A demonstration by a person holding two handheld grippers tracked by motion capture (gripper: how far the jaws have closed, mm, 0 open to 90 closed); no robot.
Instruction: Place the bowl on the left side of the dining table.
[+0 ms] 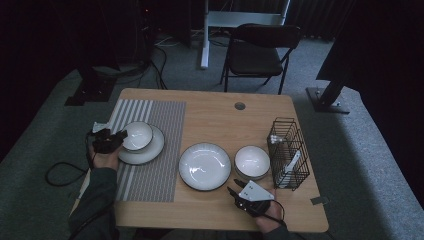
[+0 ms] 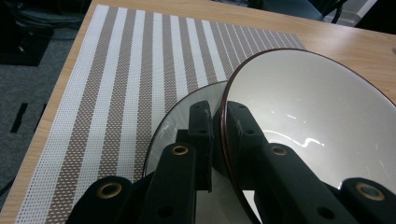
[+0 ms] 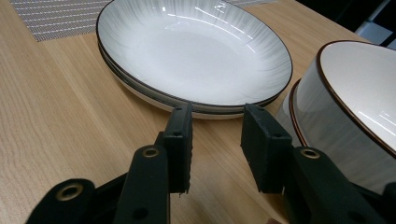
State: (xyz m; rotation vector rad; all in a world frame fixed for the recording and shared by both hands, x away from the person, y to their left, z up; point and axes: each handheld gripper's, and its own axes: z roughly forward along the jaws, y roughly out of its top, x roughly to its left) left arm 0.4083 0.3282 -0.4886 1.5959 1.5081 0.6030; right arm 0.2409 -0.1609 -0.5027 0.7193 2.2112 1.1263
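At the left of the table your left gripper (image 1: 111,140) has its jaws clamped on the near rim of a small white bowl (image 1: 137,135). In the left gripper view one jaw sits inside the bowl (image 2: 317,116) and the other outside its wall, with the brown-edged rim pinched between them. The bowl sits on or just over a white plate (image 1: 150,150), which lies on the striped placemat (image 1: 155,120); I cannot tell whether the bowl's base fully touches the plate, since it looks a little tilted toward the gripper. What the coming move seems to turn on is this: the bowl lies straight ahead of the jaws, over the plate's left half, so a release calls for the base to be flat on the plate first.

Moving right, a stack of wide shallow plates (image 1: 205,166) rests on bare wood in the middle of the table, and just beside it stand stacked bowls (image 1: 252,161). Next comes a black wire rack (image 1: 288,152) near the right edge.

Your right gripper (image 1: 234,187) hovers low at the near edge with its jaws apart and nothing between them. In the right gripper view the shallow plates (image 3: 196,51) lie directly ahead of the jaws, their near rim close to the tips, while the stacked bowls (image 3: 355,98) sit off to the right. This hand is the nearer one to both stacks.
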